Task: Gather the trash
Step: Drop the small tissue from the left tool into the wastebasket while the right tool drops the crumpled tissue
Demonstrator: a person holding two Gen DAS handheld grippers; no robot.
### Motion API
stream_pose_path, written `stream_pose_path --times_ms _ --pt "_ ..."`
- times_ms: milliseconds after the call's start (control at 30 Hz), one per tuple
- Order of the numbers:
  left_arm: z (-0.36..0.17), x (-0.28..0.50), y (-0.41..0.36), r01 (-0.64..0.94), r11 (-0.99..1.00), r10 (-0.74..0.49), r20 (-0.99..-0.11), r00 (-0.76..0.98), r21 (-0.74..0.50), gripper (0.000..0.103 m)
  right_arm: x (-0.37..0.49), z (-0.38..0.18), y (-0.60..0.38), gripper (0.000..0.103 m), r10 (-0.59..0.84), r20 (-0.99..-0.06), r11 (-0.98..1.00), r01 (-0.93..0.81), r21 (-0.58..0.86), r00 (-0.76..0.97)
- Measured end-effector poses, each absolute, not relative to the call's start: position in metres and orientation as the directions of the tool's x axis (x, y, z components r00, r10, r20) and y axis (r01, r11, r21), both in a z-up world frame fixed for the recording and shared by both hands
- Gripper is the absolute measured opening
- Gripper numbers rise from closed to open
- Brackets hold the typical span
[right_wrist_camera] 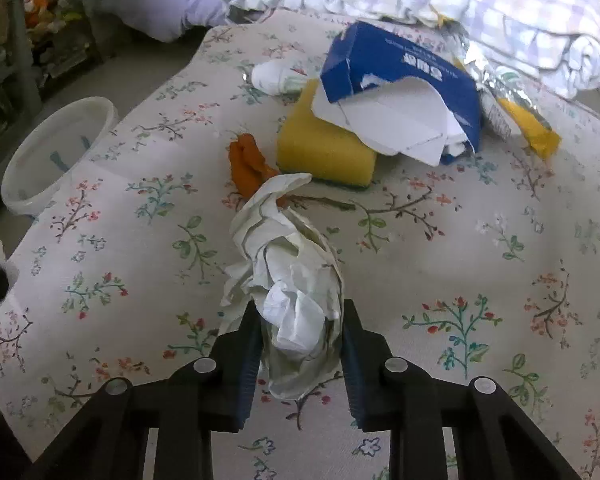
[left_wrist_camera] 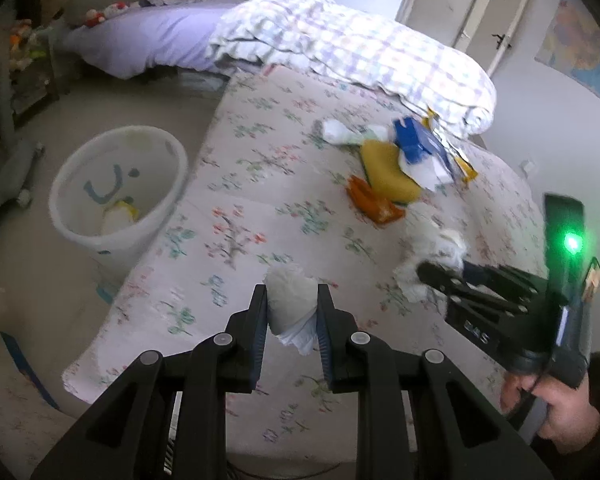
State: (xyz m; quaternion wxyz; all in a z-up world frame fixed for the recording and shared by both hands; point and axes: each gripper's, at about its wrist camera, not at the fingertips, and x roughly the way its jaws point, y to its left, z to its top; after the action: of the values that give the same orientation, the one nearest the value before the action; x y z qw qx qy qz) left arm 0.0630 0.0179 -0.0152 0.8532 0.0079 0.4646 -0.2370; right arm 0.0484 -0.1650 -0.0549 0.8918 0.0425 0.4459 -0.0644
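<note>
My left gripper [left_wrist_camera: 292,300] is shut on a crumpled white tissue [left_wrist_camera: 290,304], held above the floral bed sheet [left_wrist_camera: 240,200]. My right gripper [right_wrist_camera: 300,316] is shut on a larger crumpled white paper wad [right_wrist_camera: 292,280]; it also shows in the left wrist view [left_wrist_camera: 432,256], with the right gripper [left_wrist_camera: 440,274] to the right of the left one. A white trash bin [left_wrist_camera: 120,188] stands on the floor left of the bed, with a yellow-and-white item inside. More trash lies ahead: a yellow sponge [right_wrist_camera: 324,148], a blue tissue box [right_wrist_camera: 400,76], an orange wrapper [right_wrist_camera: 248,164].
A checked duvet [left_wrist_camera: 360,52] is bunched at the back of the bed, with a foil-and-yellow wrapper [right_wrist_camera: 516,116] and a white tube [right_wrist_camera: 276,76] near it. The bin also shows in the right wrist view [right_wrist_camera: 56,152]. Shelves with toys [left_wrist_camera: 20,52] stand at far left.
</note>
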Motion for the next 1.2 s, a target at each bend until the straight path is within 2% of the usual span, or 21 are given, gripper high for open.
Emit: stream_pose_path --times_ms 200,367,467,633,733,1000,1100,1167,1200 --pt "0.001 0.090 0.039 0.345 0.907 -0.390 -0.795 0.465 -0.242 0.024 0.057 -0.040 -0.159 0.032 -0.034 -0.798 0.990 0.132 0.058 0.602" --pt "0.022 0.117 0.057 0.321 0.930 -0.328 -0.793 0.513 -0.177 0.024 0.075 -0.019 -0.150 0.032 0.019 -0.777 0.990 0.098 0.104 0.629" --pt "0.026 0.139 0.072 0.291 0.940 -0.309 -0.808 0.502 -0.179 0.024 0.087 -0.011 -0.142 0.032 0.063 -0.767 0.987 0.077 0.145 0.638" --pt "0.021 0.165 0.099 0.242 0.951 -0.296 -0.788 0.540 -0.192 0.024 0.117 -0.008 -0.124 0.032 0.143 -0.742 0.978 0.024 0.209 0.655" --pt "0.007 0.178 0.112 0.214 0.966 -0.243 -0.779 0.578 -0.143 0.024 0.134 -0.012 -0.108 0.032 0.179 -0.731 0.974 -0.014 0.226 0.658" --pt "-0.013 0.210 0.132 0.197 0.972 -0.221 -0.767 0.602 -0.125 0.024 0.173 -0.030 -0.076 0.033 0.251 -0.736 0.961 -0.071 0.267 0.629" --pt "-0.019 0.219 0.142 0.170 0.975 -0.219 -0.774 0.594 -0.146 0.028 0.182 -0.034 -0.069 0.033 0.265 -0.736 0.958 -0.080 0.277 0.624" --pt "-0.025 0.227 0.148 0.123 0.980 -0.199 -0.807 0.556 -0.156 0.039 0.189 -0.036 -0.064 0.033 0.274 -0.734 0.955 -0.088 0.282 0.622" --pt "-0.026 0.228 0.151 0.099 0.983 -0.185 -0.817 0.547 -0.157 0.052 0.192 -0.036 -0.063 0.033 0.274 -0.734 0.956 -0.090 0.281 0.621"
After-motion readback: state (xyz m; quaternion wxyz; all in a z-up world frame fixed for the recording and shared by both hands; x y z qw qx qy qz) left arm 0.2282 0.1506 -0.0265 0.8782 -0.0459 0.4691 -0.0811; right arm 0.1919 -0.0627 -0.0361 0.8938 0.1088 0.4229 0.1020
